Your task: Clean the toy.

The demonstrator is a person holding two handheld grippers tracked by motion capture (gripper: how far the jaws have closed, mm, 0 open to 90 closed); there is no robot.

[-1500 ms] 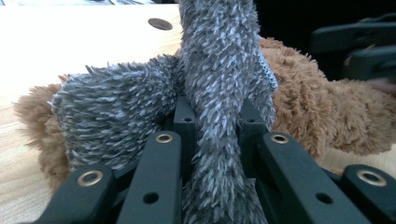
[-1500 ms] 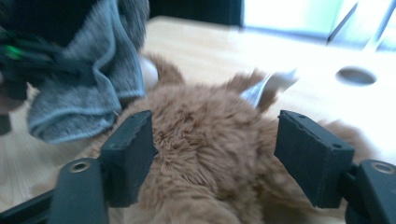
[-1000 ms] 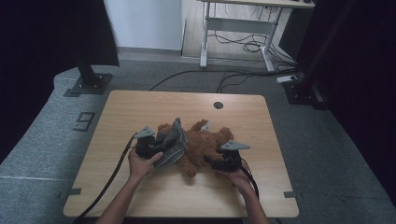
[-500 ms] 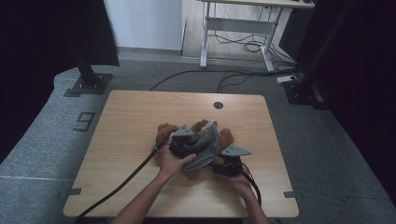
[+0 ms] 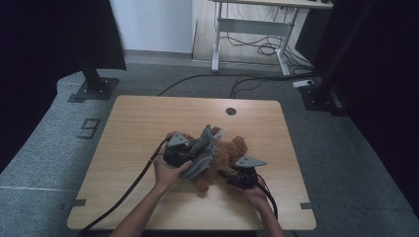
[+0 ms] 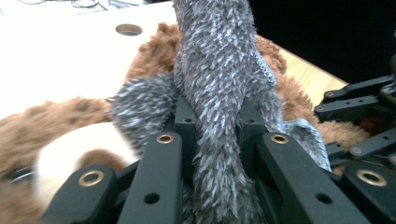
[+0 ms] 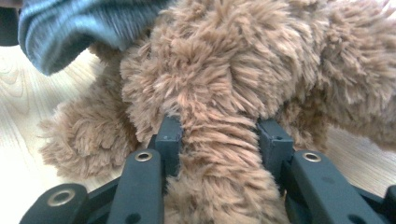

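A brown plush bear [image 5: 232, 148] lies in the middle of the wooden table [image 5: 143, 118]. My left gripper [image 5: 193, 150] is shut on a grey fuzzy cloth [image 5: 203, 147] and holds it over the bear. In the left gripper view the cloth [image 6: 215, 84] stands bunched between the jaws of the left gripper [image 6: 215, 128], with the bear [image 6: 154, 51] behind. My right gripper [image 5: 226, 174] sits at the bear's near right side. Its jaws have just been closing, and in the right gripper view the right gripper [image 7: 219, 135] squeezes a limb of the bear [image 7: 224, 70].
A round cable hole [image 5: 230, 111] sits near the table's far edge. Thick black cables [image 5: 128, 190] trail from both grippers toward the near edge. Beyond the table are a desk frame [image 5: 247, 29] and floor cables [image 5: 207, 79]. Bare wood lies to the left.
My left hand has carried the grey cloth to the right and over the bear. The right gripper has stayed by the bear's near right side.
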